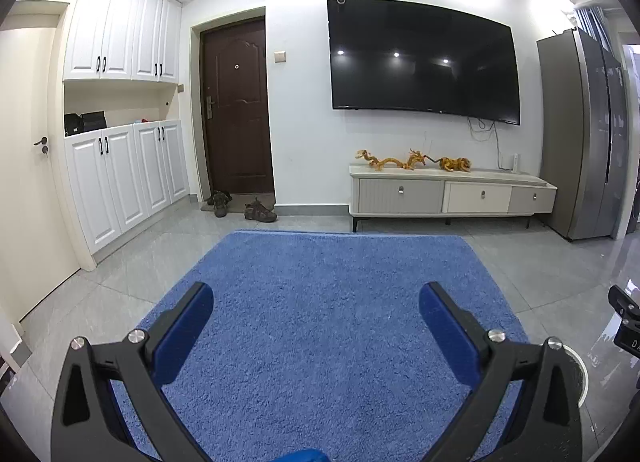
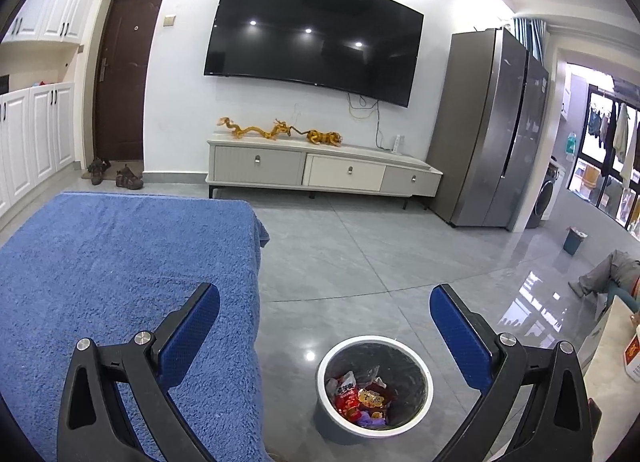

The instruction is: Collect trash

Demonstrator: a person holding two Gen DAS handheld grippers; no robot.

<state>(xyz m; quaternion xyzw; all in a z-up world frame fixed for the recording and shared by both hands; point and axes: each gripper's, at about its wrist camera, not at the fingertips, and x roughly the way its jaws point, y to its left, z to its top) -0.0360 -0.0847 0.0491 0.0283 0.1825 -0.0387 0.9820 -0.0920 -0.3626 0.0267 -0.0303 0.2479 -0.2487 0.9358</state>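
Red wrappers [image 2: 352, 402] in the bin [image 2: 332, 358], right view only.

Blue cloth [image 2: 120, 282]: uniform mid-blue, shaggy pile, no pattern. Left gripper [image 1: 316, 302] and right gripper [image 2: 324, 302]: black frames, blue textured pads, silver screw heads. Waste bin [image 2: 420, 362]: white rim, dark grey interior; wrappers [image 2: 356, 398] inside are red, orange-yellow, white and purple. Floor [image 2: 360, 254]: grey tiles with faint marbling and glossy reflections. Television [image 1: 420, 57]: black screen. Wall [image 1: 300, 141]: white. Door [image 1: 236, 101]: dark brown, panelled. Cabinets [image 1: 120, 181]: white with black handles. TV stand [image 1: 448, 193]: cream top, drawer fronts pale grey, white and beige. Dragon figures [image 1: 412, 161]: golden orange. Refrigerator [image 2: 488, 133]: metallic grey-brown.
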